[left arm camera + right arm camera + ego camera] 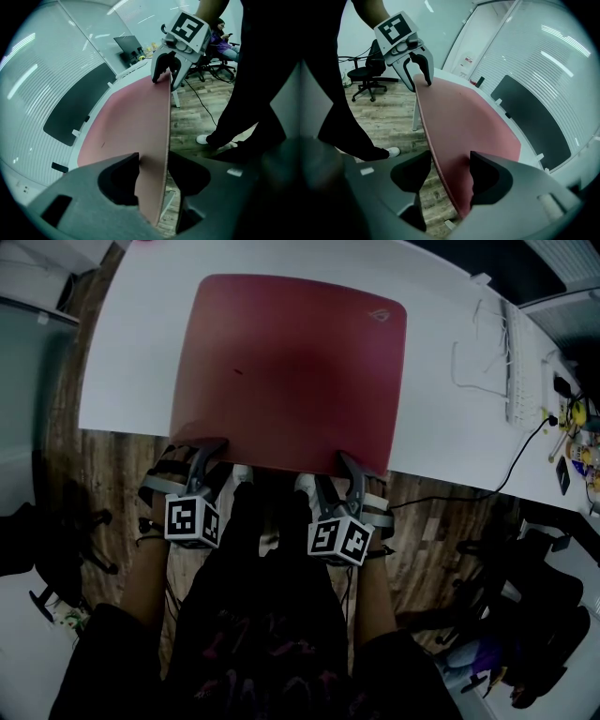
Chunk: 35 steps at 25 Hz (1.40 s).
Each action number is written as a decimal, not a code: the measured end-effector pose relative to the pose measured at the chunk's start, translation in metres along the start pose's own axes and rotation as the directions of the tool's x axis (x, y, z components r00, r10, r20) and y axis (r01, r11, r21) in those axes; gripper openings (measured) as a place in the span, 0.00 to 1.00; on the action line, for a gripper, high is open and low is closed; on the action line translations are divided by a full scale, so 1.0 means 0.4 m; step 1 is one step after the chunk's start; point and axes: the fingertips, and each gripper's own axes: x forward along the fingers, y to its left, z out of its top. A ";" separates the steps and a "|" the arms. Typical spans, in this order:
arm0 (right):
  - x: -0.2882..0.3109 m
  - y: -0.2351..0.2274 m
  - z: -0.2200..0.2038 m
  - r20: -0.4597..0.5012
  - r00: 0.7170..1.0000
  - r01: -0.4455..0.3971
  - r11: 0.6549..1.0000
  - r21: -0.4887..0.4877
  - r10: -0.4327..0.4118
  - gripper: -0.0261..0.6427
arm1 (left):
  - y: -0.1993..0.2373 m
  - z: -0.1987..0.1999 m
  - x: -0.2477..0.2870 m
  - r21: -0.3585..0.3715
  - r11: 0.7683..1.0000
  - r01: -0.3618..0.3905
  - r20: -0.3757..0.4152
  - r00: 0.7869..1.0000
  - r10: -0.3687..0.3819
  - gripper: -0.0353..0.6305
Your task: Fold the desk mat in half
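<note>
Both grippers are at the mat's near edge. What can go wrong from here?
1. Slip: the left gripper and right gripper straddle only a thin strip at the near edge of the desk mat, with jaws apart. Lifting before clamping would likely leave it behind.
2. Slide: that edge lies at the brink of the table, so a pull toward the person may drag the mat off.
3. Skew: uneven lifting may fold it crooked.

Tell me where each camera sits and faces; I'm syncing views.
Head view: on the person's head, facing down at the mat on the table; arms, left hand-held gripper, right hand-held gripper show.
Left gripper view: rides the left one, facing along the mat's near edge; legs show.
Right gripper view: rides the right one, facing back along it; legs show.
Both share that edge; each shows the other one.
</note>
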 end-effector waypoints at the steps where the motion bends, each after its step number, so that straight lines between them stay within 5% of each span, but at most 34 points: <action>1: -0.001 -0.001 0.001 0.001 1.000 0.001 1.000 0.003 -0.001 0.42 | -0.001 0.001 -0.002 -0.002 1.000 0.001 0.002 1.000 -0.001 0.33; 23: -0.045 -0.005 0.036 0.063 0.998 -0.029 1.000 0.005 0.029 0.14 | 0.000 0.015 -0.060 -0.040 0.999 0.028 0.049 0.998 -0.026 0.14; 35: -0.087 -0.055 0.082 0.107 0.990 -0.091 0.996 -0.011 0.092 0.09 | 0.057 0.040 -0.113 -0.039 0.998 0.054 0.086 0.995 -0.050 0.09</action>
